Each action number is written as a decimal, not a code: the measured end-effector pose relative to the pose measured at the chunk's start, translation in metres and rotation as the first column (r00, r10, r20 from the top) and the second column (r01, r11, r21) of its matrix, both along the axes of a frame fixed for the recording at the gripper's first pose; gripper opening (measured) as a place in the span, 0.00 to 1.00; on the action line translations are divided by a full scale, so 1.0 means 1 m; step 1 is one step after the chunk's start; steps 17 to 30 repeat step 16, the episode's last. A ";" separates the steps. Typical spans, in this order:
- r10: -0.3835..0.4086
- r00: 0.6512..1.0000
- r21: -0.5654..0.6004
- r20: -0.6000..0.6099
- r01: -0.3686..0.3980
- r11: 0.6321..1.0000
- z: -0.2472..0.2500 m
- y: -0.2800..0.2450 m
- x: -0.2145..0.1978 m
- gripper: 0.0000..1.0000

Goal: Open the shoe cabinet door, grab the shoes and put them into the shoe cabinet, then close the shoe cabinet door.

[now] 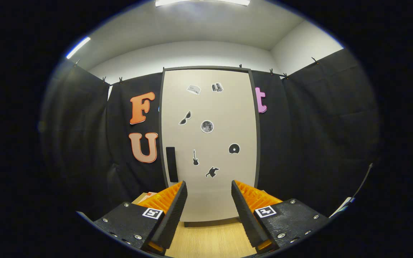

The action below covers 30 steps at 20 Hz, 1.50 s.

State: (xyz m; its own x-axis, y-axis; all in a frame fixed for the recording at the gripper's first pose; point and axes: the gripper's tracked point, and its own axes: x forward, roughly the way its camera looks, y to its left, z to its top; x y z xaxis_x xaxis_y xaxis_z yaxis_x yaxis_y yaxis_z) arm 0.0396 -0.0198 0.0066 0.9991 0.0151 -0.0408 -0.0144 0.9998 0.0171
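Shoe cabinet [209, 143] stands shut ahead of us, upright against the black cloth wall [314, 136], its one pale door [224, 107] framed in dark trim. We hold the tool [209, 191] level and square to that door, fingers spread wide with nothing between them, which reads to us as a line-up for the opening step. One dark vertical handle [171, 164] sits near the door's left edge, just beyond the left finger, so we judge the pull must start there. Seven small stickers [207, 126] dot the door face. Wooden floor [210, 240] runs from the cabinet's foot toward us. A pale, partly hidden thing [145, 197] lies behind the left finger; we cannot tell what it is.
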 end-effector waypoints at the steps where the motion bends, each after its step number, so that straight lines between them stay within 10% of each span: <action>1: -0.004 1.000 -0.001 -0.001 0.004 1.000 0.000 -0.003 -0.006 0.79; 30: 0.015 1.000 -0.017 -0.025 -0.016 1.000 -0.002 -0.009 -0.038 0.79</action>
